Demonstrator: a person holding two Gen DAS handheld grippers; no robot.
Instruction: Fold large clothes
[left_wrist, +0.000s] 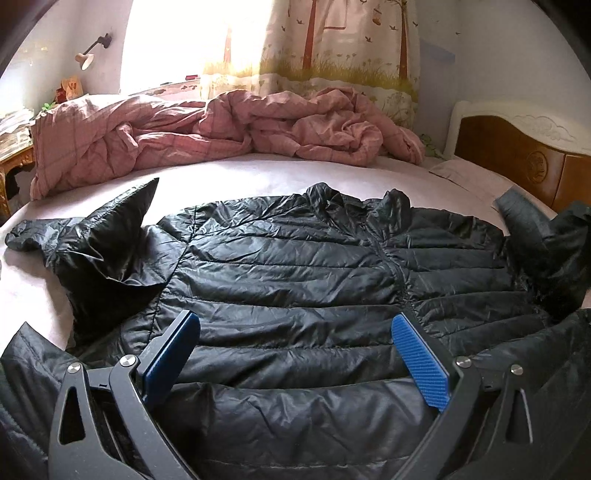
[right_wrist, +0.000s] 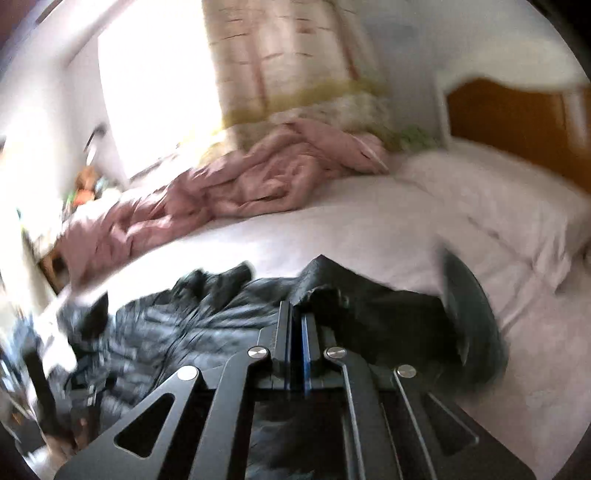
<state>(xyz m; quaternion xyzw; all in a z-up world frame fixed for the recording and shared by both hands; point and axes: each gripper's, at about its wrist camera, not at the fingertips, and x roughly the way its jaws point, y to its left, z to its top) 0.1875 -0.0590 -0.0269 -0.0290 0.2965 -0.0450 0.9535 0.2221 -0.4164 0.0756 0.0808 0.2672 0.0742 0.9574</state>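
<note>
Jacket (left_wrist: 295, 266) fabric, black and quilted, lies spread front-up across the pale sheet of the bed (left_wrist: 258, 177) in the left wrist view, collar toward a crumpled pink duvet (left_wrist: 221, 125) by the curtain (left_wrist: 332, 44). The left gripper (left_wrist: 295, 328) hovers over the hem with its jaws released wide, blue pads well apart, nothing between them. A wooden headboard (left_wrist: 517, 155) stands at right.

From the right wrist, heavily blurred, the right gripper (right_wrist: 297, 314) has its jaws clenched together; black jacket cloth bunches at their tips, apparently pinched there. The rest of the jacket trails left across the bed.
</note>
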